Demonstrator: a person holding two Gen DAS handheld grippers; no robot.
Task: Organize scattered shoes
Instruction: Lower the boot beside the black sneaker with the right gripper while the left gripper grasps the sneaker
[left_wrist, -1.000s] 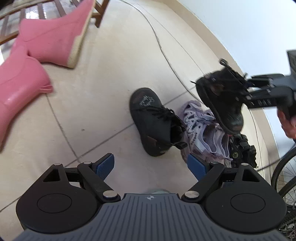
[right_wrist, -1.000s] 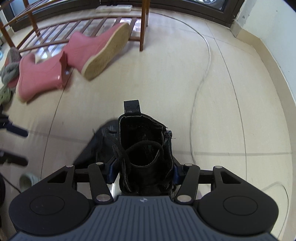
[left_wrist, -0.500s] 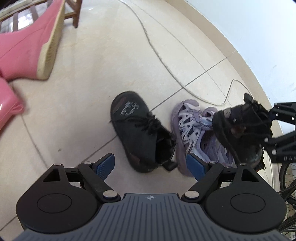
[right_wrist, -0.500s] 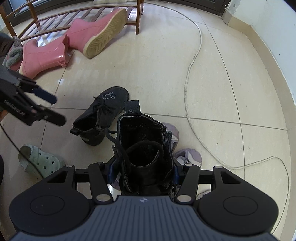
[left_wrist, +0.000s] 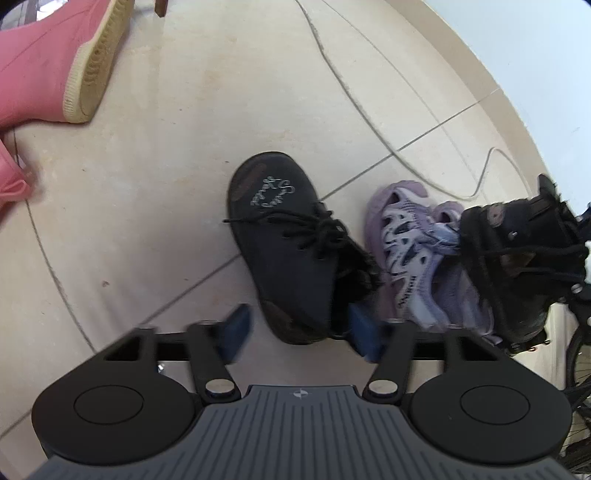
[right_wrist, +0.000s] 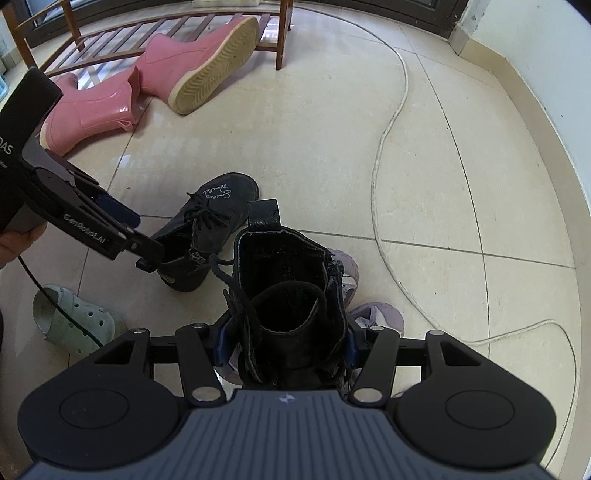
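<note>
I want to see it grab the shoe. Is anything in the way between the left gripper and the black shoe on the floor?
No. The left gripper is open, its blue fingers either side of the black shoe's heel, nothing between them.

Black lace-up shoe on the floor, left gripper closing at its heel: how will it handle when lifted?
The black lace-up shoe probably sags at the collar: the upper looks soft and creased. Held by the heel between the left gripper fingers, its toe likely droops. Loose laces may dangle and snag the purple sneakers beside it.

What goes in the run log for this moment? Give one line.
left gripper: open, straddling heel of black shoe on floor | right gripper: shut on black boot | pink boots: lying by rack
</note>
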